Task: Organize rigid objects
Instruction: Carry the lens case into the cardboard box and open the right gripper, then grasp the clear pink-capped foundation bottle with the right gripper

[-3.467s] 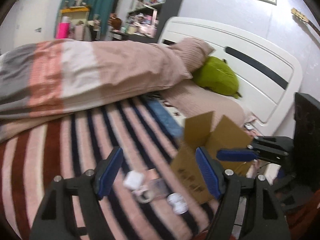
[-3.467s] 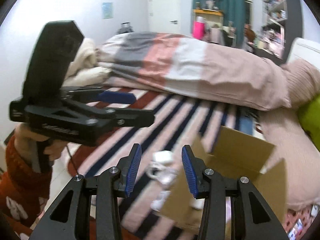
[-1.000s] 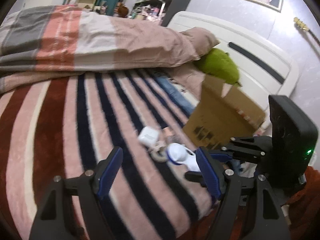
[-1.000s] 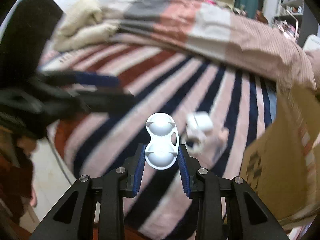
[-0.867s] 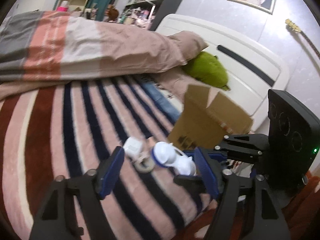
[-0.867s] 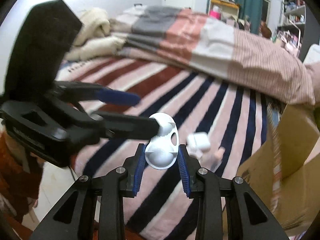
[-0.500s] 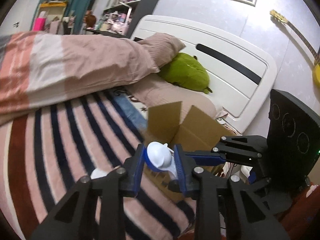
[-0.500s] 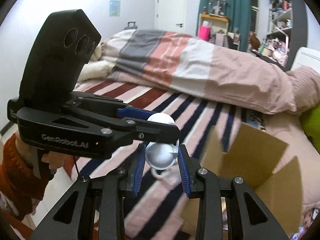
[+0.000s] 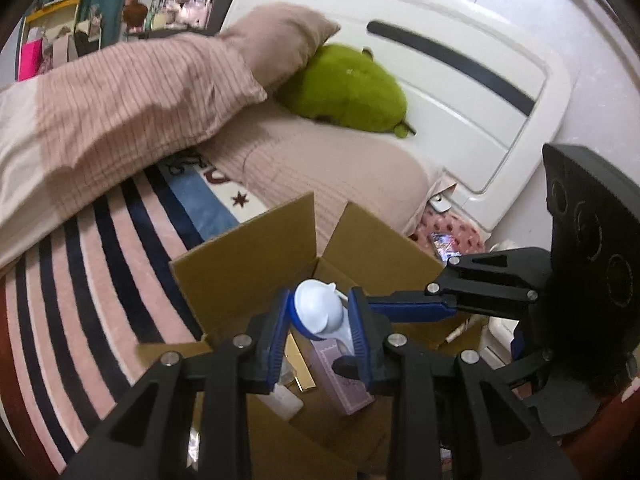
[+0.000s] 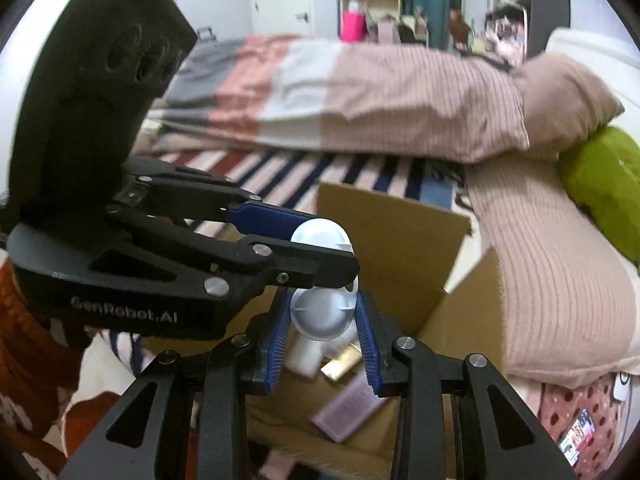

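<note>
Our left hand-held gripper (image 9: 319, 334) is closed on one lobe of a white double-domed plastic piece (image 9: 318, 312), its blue pads pressing both sides, and our right hand-held gripper (image 10: 323, 334) clamps the other lobe of the same piece, which in the right wrist view shows as two rounded white halves, one between the right pads and one between the left gripper's fingers (image 10: 276, 218). We hold it just above the open mouth of the cardboard box (image 9: 244, 264), whose flaps stand up on the far side. Inside the box we can see a pale lilac carton (image 10: 346, 408) lying flat, a gold-coloured item (image 10: 340, 362) beside it and a white container (image 9: 282, 398), partly hidden by the grippers. The box sits on the bed, on the striped blanket (image 9: 80, 280), next to a pink ribbed pillow (image 10: 552, 264). A green plush toy (image 9: 348, 88) lies against the white headboard (image 9: 460, 92), beyond the pillow.
</note>
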`<action>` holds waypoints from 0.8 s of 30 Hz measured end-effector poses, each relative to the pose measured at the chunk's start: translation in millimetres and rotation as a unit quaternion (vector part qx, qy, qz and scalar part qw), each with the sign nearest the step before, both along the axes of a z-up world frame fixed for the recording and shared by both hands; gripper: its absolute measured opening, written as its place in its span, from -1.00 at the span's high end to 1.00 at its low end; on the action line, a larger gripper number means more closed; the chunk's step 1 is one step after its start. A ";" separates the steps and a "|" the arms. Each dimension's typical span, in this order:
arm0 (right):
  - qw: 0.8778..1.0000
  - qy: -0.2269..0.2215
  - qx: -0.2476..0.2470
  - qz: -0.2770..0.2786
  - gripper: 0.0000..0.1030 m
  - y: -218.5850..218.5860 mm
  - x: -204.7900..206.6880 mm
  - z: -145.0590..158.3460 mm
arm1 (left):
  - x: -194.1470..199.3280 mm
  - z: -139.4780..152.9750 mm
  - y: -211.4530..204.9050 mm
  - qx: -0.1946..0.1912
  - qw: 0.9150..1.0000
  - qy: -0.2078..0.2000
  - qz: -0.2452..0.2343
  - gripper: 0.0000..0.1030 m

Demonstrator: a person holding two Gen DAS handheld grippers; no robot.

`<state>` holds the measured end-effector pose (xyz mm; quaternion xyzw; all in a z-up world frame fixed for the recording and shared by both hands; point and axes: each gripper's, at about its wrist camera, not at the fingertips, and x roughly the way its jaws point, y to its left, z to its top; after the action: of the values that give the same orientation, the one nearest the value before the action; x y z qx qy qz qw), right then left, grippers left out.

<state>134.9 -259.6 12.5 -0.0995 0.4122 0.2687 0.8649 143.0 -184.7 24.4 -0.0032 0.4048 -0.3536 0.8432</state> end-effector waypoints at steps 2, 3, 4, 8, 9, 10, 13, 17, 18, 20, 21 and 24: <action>1.000 0.013 -0.010 -0.008 0.44 -5.2 2.9 -5.6 | 4.4 -4.4 -5.0 0.011 1.000 0.006 0.002 0.49; 1.000 0.019 -0.016 -0.012 0.44 -6.3 4.4 -8.5 | 5.4 -5.4 -5.5 0.013 1.000 0.008 0.005 0.42; 0.999 0.024 -0.019 -0.014 0.44 -6.7 4.6 -11.1 | 5.4 -6.1 -5.5 0.012 1.000 0.009 0.006 0.23; 0.999 0.034 -0.019 -0.017 0.01 -8.0 5.8 -15.3 | 1.4 -2.5 1.0 0.016 1.000 -0.004 0.019 -0.12; 0.999 0.034 -0.018 -0.015 -0.10 -7.3 3.4 -14.6 | -1.1 -0.6 5.2 0.015 1.000 -0.005 0.022 -0.15; 0.999 0.030 -0.018 -0.013 -0.16 -5.8 0.9 -12.9 | -2.5 1.1 8.5 0.014 1.000 -0.008 0.025 -0.19; 1.000 0.006 -0.021 -0.009 -0.54 2.7 -7.3 -4.5 | -10.8 8.4 26.2 0.014 0.999 -0.021 0.043 -0.28; 0.999 -0.017 0.003 0.031 -0.78 18.7 -21.5 11.1 | -24.9 19.4 63.1 0.010 0.996 -0.039 0.075 -0.32; 0.999 -0.022 0.005 0.039 -0.79 25.7 -26.1 15.3 | -29.4 22.0 74.6 0.011 0.995 -0.045 0.086 -0.34; 0.998 -0.037 0.006 0.043 -0.79 39.8 -34.1 23.6 | -38.8 25.5 96.2 0.009 0.993 -0.052 0.105 -0.37; 0.998 -0.045 0.014 0.053 -0.79 47.8 -39.2 28.5 | -44.9 26.7 111.5 0.007 0.992 -0.055 0.115 -0.38; 0.993 -0.071 0.046 0.085 -0.79 78.5 -54.8 41.8 | -60.1 26.2 147.5 0.016 0.986 -0.068 0.152 -0.40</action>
<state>80.0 -181.1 54.3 -0.1132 0.3269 0.3523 0.8696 82.9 -37.2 50.6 -0.0271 0.3467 -0.2139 0.9129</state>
